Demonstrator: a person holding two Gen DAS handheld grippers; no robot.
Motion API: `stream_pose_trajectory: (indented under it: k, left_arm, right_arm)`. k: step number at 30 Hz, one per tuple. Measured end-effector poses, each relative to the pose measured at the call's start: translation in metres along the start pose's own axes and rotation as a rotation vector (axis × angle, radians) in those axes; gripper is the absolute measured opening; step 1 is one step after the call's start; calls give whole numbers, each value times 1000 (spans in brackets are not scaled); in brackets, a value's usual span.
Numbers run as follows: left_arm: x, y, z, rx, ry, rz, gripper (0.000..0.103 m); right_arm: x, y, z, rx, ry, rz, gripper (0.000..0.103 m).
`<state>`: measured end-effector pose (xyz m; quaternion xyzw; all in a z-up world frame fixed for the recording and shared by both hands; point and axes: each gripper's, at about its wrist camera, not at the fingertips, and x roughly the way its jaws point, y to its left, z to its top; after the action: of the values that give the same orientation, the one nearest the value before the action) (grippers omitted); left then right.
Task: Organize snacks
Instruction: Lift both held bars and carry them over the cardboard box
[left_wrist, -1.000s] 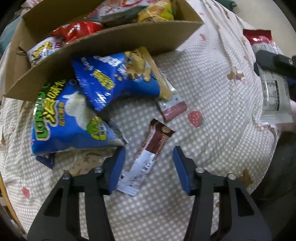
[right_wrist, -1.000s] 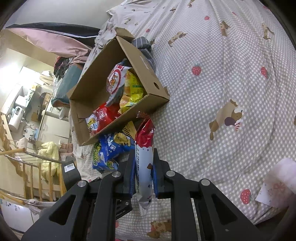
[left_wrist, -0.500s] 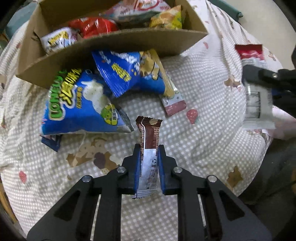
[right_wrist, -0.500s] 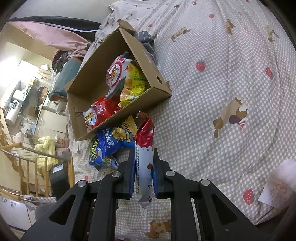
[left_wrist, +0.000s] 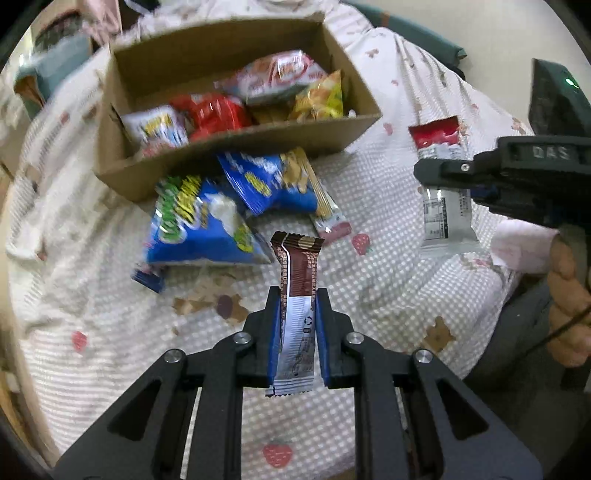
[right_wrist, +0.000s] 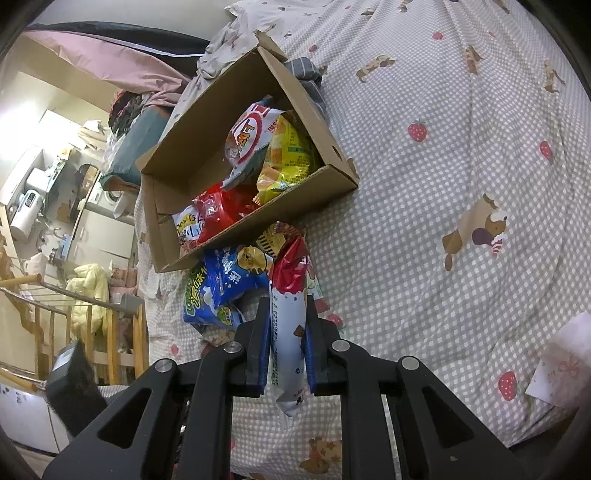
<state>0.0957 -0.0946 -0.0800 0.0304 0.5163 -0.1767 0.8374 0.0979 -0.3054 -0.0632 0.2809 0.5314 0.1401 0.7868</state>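
Nearby, blue bags (left_wrist: 207, 221) against cardboard box (left_wrist: 236, 155)

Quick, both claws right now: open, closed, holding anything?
Left claw: closed on the brown-and-silver snack bar.
Right claw: closed on the red-and-white snack packet.

Both wrist views look steeply down, sharing the cardboard box (left_wrist: 236, 155).

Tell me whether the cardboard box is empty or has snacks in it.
Partly filled: the cardboard box holds several snack packets along its near side, with bare bottom behind them.
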Motion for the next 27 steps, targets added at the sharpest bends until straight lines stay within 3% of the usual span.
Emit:
stream_pose_trajectory:
  k: [11,27]
  left_arm:
    - [-47,29,7,-130,-108,60,14]
    - [-87,72,29,-167,-161,116,14]
  right_arm:
    - [-12,7,-1,-17,-39,26,16]
    - [-27,22,7,-55,-94,90,16]
